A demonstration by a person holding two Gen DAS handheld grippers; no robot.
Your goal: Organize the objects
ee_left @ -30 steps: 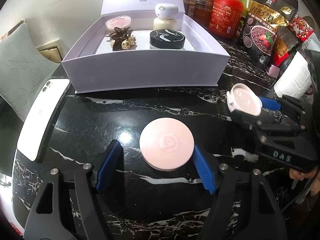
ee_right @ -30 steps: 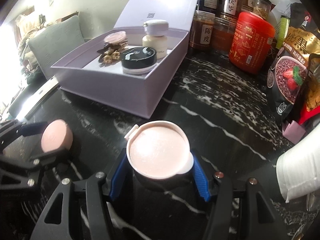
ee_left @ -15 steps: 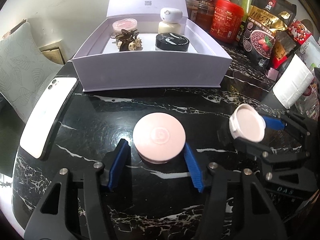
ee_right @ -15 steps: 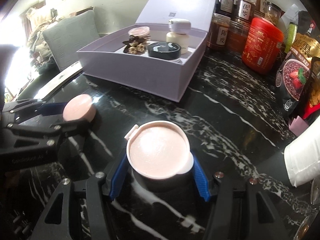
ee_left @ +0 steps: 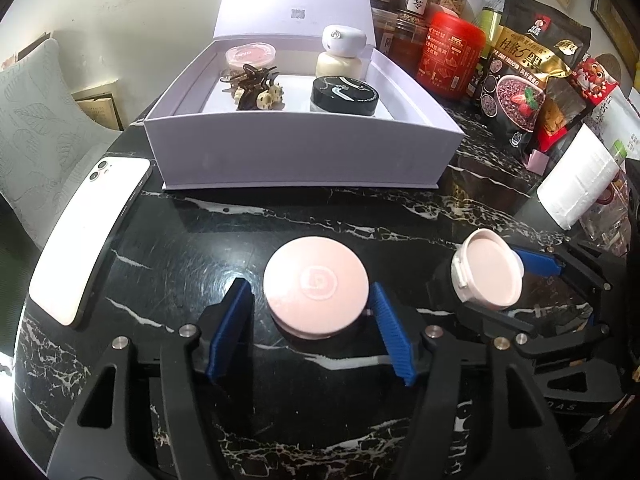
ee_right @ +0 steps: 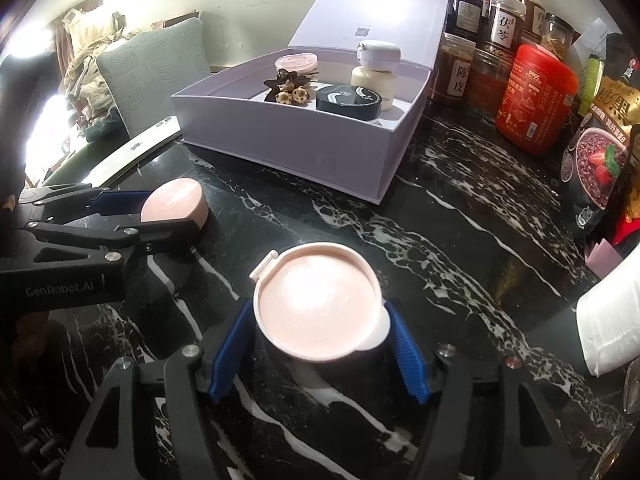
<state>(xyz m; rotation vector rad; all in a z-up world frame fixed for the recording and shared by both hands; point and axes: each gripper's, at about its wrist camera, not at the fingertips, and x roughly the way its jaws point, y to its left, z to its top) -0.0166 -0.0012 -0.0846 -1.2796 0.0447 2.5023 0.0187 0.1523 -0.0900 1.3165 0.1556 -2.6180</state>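
Note:
A pink round lid with an embossed logo lies on the black marble table. My left gripper straddles it. Its jaws are opening, and a gap shows at the left pad. To the right stands a pink tub with a white rim, between the pads of my right gripper. Those jaws are opening too, with slim gaps on both sides. The left wrist view shows the same tub, and the right wrist view shows the lid. Behind both, a lavender gift box stands open.
The box holds a pink jar, a brown hair claw, a black-lidded jar and a white bottle. A white phone lies at the left. Jars, a red canister, snack bags and a paper roll crowd the right.
The left jaws narrowed around the pink lid, then widened again. The right pads, pressed on the tub before, have come slightly off its sides. The right gripper has shifted a little sideways.

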